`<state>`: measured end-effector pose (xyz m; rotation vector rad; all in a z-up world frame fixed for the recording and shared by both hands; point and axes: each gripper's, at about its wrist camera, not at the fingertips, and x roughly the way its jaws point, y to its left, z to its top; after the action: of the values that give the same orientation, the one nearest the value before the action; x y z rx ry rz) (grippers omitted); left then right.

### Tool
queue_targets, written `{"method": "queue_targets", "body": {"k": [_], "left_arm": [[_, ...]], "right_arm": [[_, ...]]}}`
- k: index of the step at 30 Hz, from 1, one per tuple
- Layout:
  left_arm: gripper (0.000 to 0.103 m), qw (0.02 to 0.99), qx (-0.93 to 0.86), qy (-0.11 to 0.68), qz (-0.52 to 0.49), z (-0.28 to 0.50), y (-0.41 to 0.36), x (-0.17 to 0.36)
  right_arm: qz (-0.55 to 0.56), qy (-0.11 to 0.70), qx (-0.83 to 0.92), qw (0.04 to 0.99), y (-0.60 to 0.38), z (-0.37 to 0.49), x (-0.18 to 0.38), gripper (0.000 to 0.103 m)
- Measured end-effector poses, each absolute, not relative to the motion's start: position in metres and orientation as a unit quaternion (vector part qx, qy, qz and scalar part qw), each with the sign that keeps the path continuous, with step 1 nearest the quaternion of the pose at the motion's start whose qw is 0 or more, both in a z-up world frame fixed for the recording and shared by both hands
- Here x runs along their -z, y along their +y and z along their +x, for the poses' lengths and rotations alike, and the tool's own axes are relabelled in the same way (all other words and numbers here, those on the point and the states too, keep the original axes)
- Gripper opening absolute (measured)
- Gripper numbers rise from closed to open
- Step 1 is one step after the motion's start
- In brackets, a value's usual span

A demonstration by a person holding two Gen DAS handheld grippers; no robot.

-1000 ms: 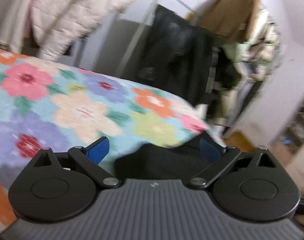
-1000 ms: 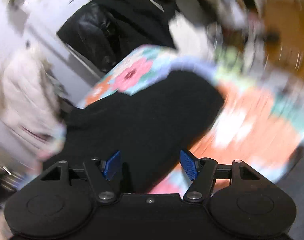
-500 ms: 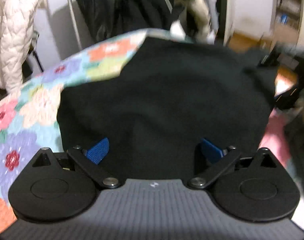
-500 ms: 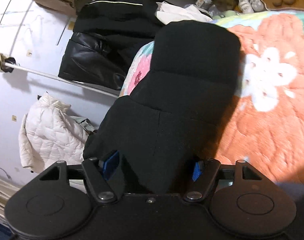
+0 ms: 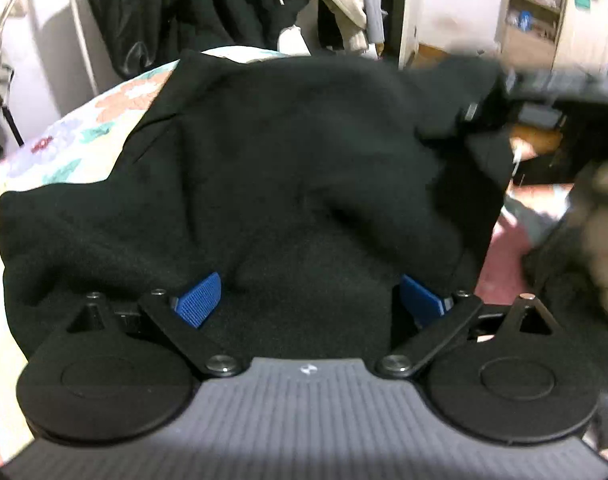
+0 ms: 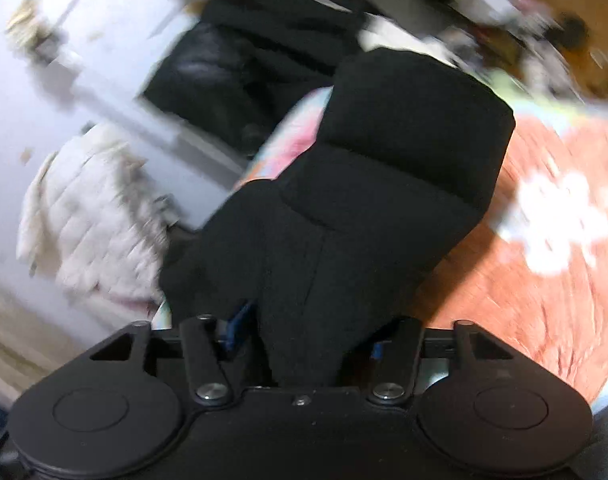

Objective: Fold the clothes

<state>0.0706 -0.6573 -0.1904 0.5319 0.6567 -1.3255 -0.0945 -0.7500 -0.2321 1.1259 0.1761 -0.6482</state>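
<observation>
Left gripper (image 5: 309,298): blue ribbed pads, jaws spread wide, black cloth bunched between them but not pinched.
Right gripper (image 6: 304,332): jaws clamped on a thick fold of the same cloth; one blue pad edge shows, the other is mostly buried.
Black fleece garment (image 5: 288,160): soft, matte, heavy folds; lies on the bed, its right corner lifted toward the right gripper; in the right wrist view it runs ahead in stacked rolls (image 6: 383,184).
Floral quilted bedspread (image 5: 84,132): pastel flowers, bare strip left of the garment; orange patch (image 6: 523,280) open to the right.
Hanging coats (image 5: 192,4): dark, glossy, past the bed's far edge.
</observation>
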Motion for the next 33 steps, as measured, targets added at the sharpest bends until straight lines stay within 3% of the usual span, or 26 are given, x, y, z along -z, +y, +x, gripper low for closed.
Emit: {"method": "queue_targets", "body": {"k": [1,3,6,12,18,23,28,33], "left_arm": [[0.098,0.704,0.601,0.299,0.232,0.073,-0.656,0.189],[0.098,0.698,0.612,0.297,0.224,0.079,-0.652,0.190],[0.097,0.693,0.623,0.313,0.182,0.095,-0.642,0.189],[0.097,0.673,0.617,0.408,-0.026,0.177,-0.597,0.170],[0.097,0.711,0.565,0.414,-0.057,0.213,-0.542,0.163],[0.097,0.746,0.518,0.414,-0.069,0.231,-0.537,0.167],[0.097,0.759,0.501,0.408,-0.084,0.235,-0.531,0.158],[0.098,0.775,0.519,0.331,-0.140,0.232,-0.502,0.116]], "right_arm": [[0.539,0.074,0.292,0.787,-0.757,-0.091,0.244,0.061],[0.525,0.080,0.295,0.794,-0.764,-0.081,0.252,0.047],[0.418,0.098,0.311,0.848,-0.746,-0.057,0.219,0.032],[0.011,0.218,0.303,0.928,-0.658,0.029,0.142,0.028],[-0.120,0.263,0.226,0.930,-0.586,0.089,0.148,0.028],[-0.128,0.274,0.185,0.935,-0.563,0.109,0.166,0.028],[-0.042,0.259,0.193,0.946,-0.585,0.095,0.162,0.028],[-0.111,0.274,0.149,0.944,-0.557,0.093,0.169,0.029]]}}
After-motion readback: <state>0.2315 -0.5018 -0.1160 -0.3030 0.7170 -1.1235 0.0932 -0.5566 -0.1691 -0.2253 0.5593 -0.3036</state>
